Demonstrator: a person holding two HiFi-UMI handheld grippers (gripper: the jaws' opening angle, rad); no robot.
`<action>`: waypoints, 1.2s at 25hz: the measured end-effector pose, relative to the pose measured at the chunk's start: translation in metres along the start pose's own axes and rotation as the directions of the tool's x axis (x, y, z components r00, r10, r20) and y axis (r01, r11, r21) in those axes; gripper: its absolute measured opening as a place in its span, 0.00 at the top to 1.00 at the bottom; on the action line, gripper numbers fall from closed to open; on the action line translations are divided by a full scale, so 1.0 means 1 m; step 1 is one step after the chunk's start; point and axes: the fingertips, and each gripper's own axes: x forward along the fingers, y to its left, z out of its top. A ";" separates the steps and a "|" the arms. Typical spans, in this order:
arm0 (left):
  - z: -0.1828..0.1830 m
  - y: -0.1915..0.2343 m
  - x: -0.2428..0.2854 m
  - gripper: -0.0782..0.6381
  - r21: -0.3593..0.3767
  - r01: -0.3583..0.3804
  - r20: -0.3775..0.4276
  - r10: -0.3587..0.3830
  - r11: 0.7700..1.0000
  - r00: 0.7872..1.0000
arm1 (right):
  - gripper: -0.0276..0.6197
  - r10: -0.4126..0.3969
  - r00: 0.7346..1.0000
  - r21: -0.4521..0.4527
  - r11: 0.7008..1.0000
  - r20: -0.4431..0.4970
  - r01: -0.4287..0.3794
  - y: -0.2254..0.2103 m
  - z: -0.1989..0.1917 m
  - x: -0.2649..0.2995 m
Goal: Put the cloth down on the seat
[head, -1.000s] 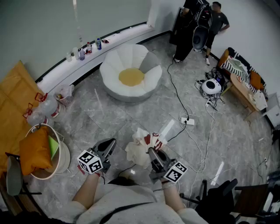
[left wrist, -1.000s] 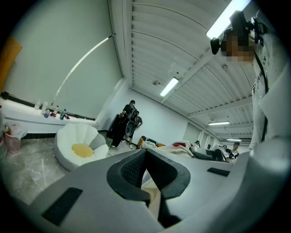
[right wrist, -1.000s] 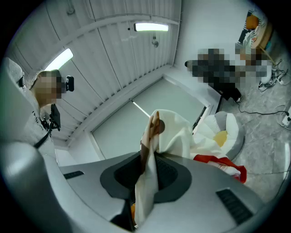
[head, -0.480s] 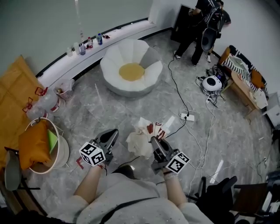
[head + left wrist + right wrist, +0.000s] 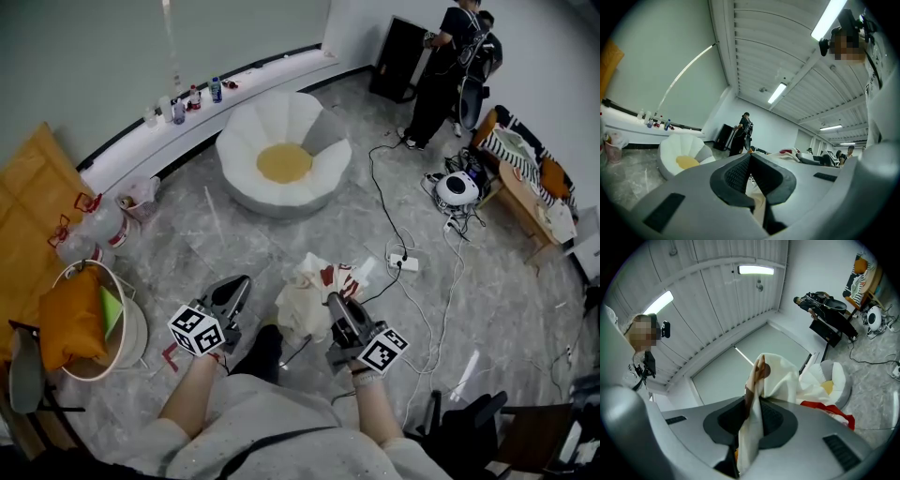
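Observation:
A white cloth (image 5: 311, 286) with red patches hangs bunched from my right gripper (image 5: 332, 300), which is shut on it. In the right gripper view the cloth (image 5: 780, 376) stands up out of the closed pads of the right gripper (image 5: 752, 401). My left gripper (image 5: 240, 283) is held level beside it on the left, shut and with nothing in it; its pads meet in the left gripper view (image 5: 750, 157). The seat (image 5: 284, 159), a white petal-shaped chair with a yellow cushion, stands on the floor well ahead of both grippers, and shows as the seat (image 5: 682, 157) and the seat (image 5: 829, 380).
A white bucket (image 5: 131, 328) holding an orange cushion stands at the left. Cables and a power strip (image 5: 405, 265) lie on the floor at the right. Bottles (image 5: 187, 98) line the curved ledge behind the seat. Two people (image 5: 450, 56) stand at the back right.
Both grippers and the cloth have shifted slightly forward. A dark shoe has come into view between the arms. The people at the back have moved to the right.

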 end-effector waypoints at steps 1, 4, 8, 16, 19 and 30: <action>0.003 0.006 0.007 0.87 0.001 0.001 0.003 -0.001 1.000 1.000 | 0.85 0.000 1.000 -0.001 1.000 0.000 0.000 -0.005 0.003 0.007; 0.007 0.027 0.030 0.87 0.000 0.013 -0.003 -0.013 1.000 1.000 | 0.85 0.004 1.000 -0.005 1.000 -0.002 -0.004 -0.020 0.011 0.030; 0.017 0.059 0.065 0.87 0.004 0.041 -0.020 -0.041 0.999 0.999 | 0.85 -0.005 1.000 -0.005 1.000 -0.003 0.005 -0.047 0.025 0.065; 0.052 0.147 0.135 0.87 -0.006 0.054 -0.032 -0.054 0.999 0.998 | 0.85 -0.027 1.000 0.016 1.000 0.009 0.027 -0.102 0.056 0.154; 0.060 0.182 0.155 0.87 -0.014 0.057 -0.034 -0.058 0.998 0.998 | 0.85 -0.027 1.000 0.019 0.999 0.010 0.027 -0.122 0.062 0.190; 0.091 0.279 0.193 0.87 -0.037 0.015 -0.014 -0.015 0.999 1.000 | 0.85 -0.035 0.999 0.032 0.999 0.019 0.035 -0.171 0.081 0.280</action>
